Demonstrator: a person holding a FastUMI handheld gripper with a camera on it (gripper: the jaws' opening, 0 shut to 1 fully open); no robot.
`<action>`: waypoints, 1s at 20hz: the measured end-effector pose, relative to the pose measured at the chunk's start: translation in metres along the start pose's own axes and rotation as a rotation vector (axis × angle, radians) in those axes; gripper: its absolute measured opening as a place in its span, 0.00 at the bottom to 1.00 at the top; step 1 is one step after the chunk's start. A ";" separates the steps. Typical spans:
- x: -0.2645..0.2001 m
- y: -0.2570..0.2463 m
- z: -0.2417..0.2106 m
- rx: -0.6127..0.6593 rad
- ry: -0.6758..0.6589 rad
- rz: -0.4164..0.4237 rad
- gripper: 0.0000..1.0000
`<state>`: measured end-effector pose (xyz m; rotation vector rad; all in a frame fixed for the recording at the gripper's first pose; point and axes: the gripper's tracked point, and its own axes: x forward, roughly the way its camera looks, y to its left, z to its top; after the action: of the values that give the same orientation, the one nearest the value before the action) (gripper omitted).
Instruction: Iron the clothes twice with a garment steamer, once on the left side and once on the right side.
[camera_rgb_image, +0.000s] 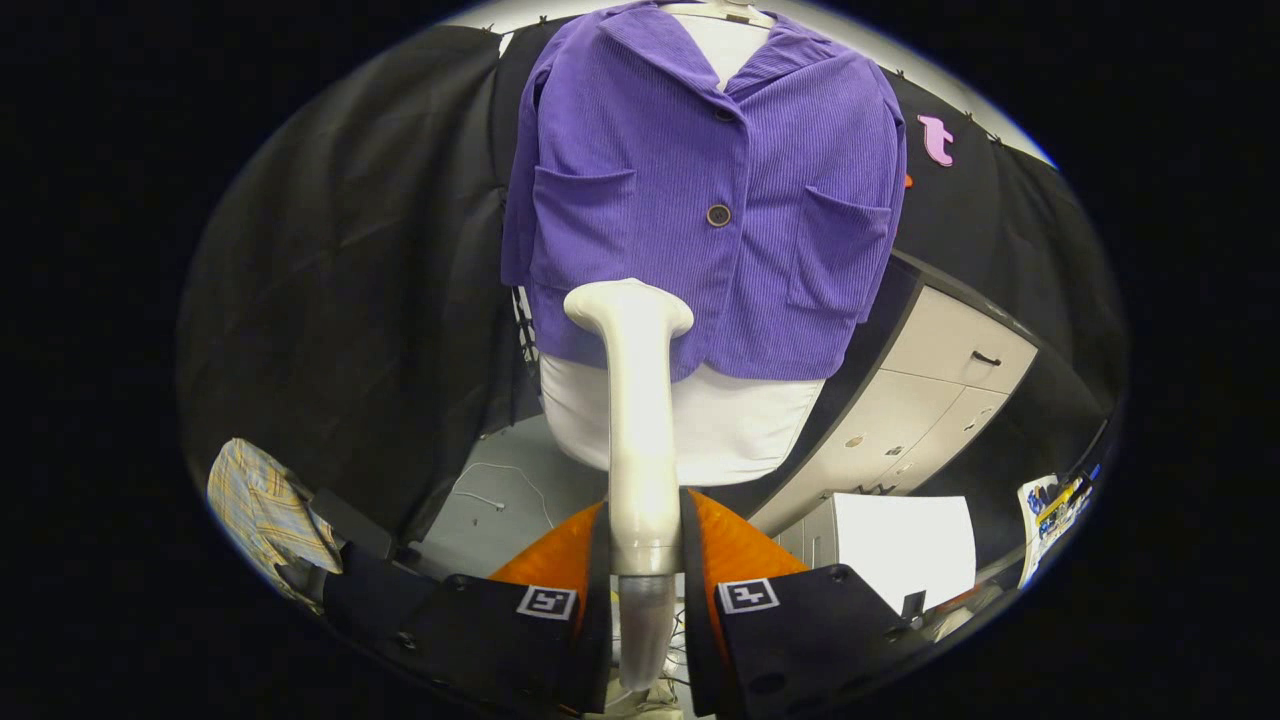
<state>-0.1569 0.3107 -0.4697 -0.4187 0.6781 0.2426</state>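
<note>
Item 1: garment steamer (638, 400). Pale, smooth plastic wand, long neck w/ a flared head at the top. Held upright in the claw (645, 545), both fingers closed narrow on the lower neck, one each side. Head sits in front of the jacket's lower hem, a little to one side of centre; touching the cloth or just short of it, cannot tell. Handling, as a judgement: rigid, prob. light to moderate, but glossy and round, so apt to twist or slide in a pinch grip. Best hold is where it is now, low on the neck above the darker collar (higher up would crowd the head). Hose, if any, would drag from below.

Item 2: purple jacket (700, 180). Ribbed, corduroy-like cloth, two patch pockets, dark buttons, worn by a white dress form (720, 425), beyond the fingers. Judged soft, hangs free at the hem, will give under the head; the form behind should back it up. Not a thing to grip.

Hidden or unclear:
- Steamer's base and any cord, cut off below the fingers.
- Steam face of the head turned away; steam on or off, unknown.
- Jacket sleeves and back, out of sight round the form.
- Checked cloth (262, 505) low to one side, partly cut off.
- Cabinet (950, 375) w/ drawers beside the form, contents unknown.
</note>
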 end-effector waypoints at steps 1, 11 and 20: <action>0.001 0.000 -0.005 -0.002 0.007 0.000 0.38; 0.010 -0.002 -0.046 0.025 0.081 0.013 0.38; -0.033 -0.042 -0.013 0.106 0.005 0.009 0.38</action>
<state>-0.1747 0.2654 -0.4446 -0.3147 0.6941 0.2127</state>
